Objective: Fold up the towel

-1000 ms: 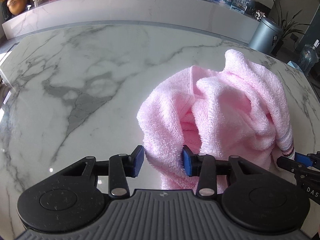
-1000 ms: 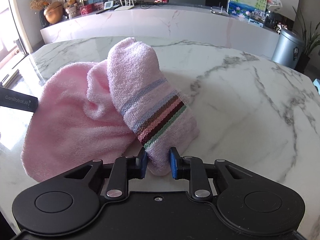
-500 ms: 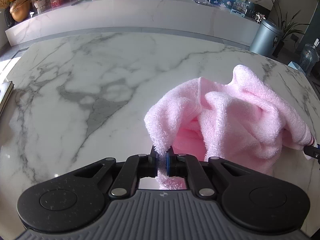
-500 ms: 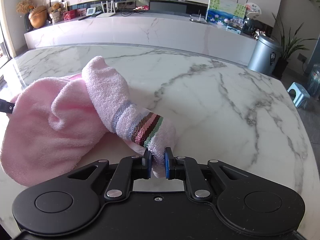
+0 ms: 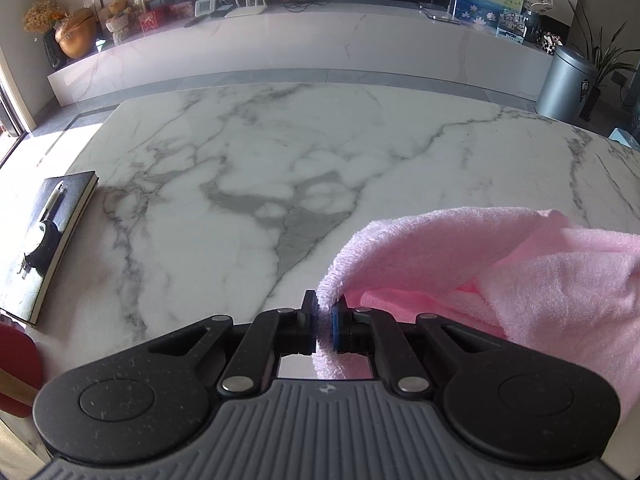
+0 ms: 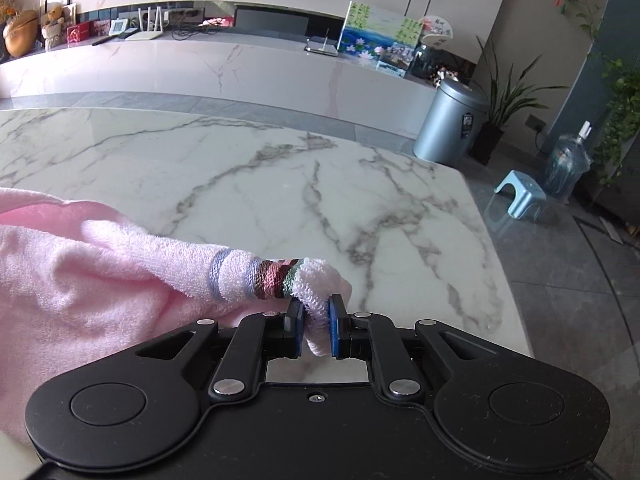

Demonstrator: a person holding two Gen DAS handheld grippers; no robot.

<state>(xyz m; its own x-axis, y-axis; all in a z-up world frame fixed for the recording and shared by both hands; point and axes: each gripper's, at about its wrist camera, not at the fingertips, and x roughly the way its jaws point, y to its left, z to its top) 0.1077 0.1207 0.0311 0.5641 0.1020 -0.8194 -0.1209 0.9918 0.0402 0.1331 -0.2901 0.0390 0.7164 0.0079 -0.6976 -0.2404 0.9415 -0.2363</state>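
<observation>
A pink terry towel (image 5: 520,276) stretches off to the right in the left wrist view. My left gripper (image 5: 325,320) is shut on one plain pink corner of it. In the right wrist view the towel (image 6: 80,284) runs off to the left, with a band of blue, brown and green stripes (image 6: 264,280) near its end. My right gripper (image 6: 315,320) is shut on that striped corner. The towel hangs bunched between the two grippers, above the white marble table (image 5: 280,168).
A dark notebook with a pen (image 5: 56,232) lies at the table's left edge. A red object (image 5: 16,368) sits at the near left. The table's right edge (image 6: 492,248) drops to the floor, where a grey bin (image 6: 452,120) and a blue stool (image 6: 520,196) stand.
My left gripper closed on the towel's pink corner. Both grippers then drew apart and back, left going left and right going right, pulling the bunched towel out longer between them.
</observation>
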